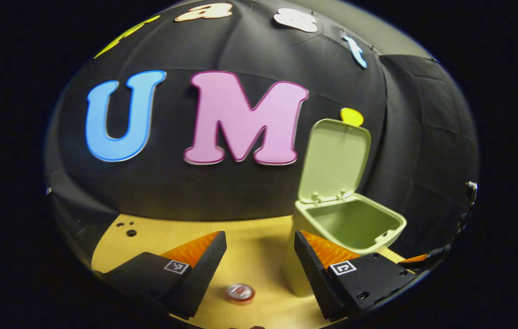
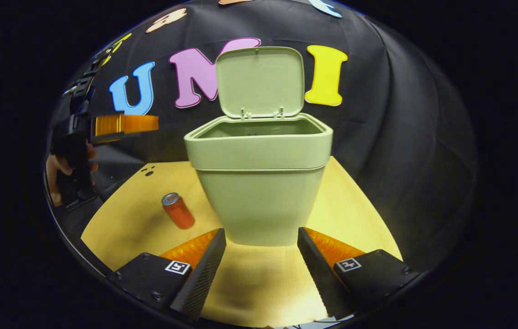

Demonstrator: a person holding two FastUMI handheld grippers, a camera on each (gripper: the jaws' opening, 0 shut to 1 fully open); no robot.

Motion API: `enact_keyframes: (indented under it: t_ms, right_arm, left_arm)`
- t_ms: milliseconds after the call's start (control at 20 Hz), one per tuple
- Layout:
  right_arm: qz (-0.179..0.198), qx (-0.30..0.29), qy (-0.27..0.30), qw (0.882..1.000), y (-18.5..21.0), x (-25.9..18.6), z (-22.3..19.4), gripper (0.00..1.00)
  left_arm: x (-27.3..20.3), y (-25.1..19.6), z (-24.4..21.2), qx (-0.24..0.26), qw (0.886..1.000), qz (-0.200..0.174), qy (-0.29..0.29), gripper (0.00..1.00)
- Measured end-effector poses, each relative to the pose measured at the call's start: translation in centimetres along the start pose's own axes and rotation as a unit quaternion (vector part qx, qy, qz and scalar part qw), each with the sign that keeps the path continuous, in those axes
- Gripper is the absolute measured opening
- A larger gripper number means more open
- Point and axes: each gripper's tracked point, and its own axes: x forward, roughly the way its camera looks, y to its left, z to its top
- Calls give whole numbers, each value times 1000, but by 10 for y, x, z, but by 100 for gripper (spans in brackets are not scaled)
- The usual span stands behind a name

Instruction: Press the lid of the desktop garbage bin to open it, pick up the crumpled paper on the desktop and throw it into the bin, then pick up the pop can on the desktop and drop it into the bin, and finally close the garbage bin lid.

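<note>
A pale green desktop bin point(image 2: 259, 183) stands on the wooden table with its lid point(image 2: 260, 82) swung up and back, the inside open. In the left gripper view the bin point(image 1: 355, 224) is to the right, lid point(image 1: 334, 160) raised. A red pop can point(image 2: 178, 211) stands upright left of the bin; its top point(image 1: 240, 292) lies below and between my left fingers. My left gripper point(image 1: 259, 256) hovers open above the can. My right gripper point(image 2: 261, 256) is open in front of the bin, holding nothing. The left gripper point(image 2: 122, 124) and a hand point(image 2: 55, 171) appear at far left.
The wooden tabletop point(image 2: 350, 201) ends at the black cloth wall close behind the bin. Small holes point(image 1: 130, 232) mark the table's far left corner.
</note>
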Motion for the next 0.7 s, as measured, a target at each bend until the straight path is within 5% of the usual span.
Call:
enact_keyframes:
  t_ms: [700]
  right_arm:
    - [105, -73, 25, 991, 135, 55, -37, 99]
  left_arm:
    - [-136, 161, -120, -94, 977, 176, 73, 96]
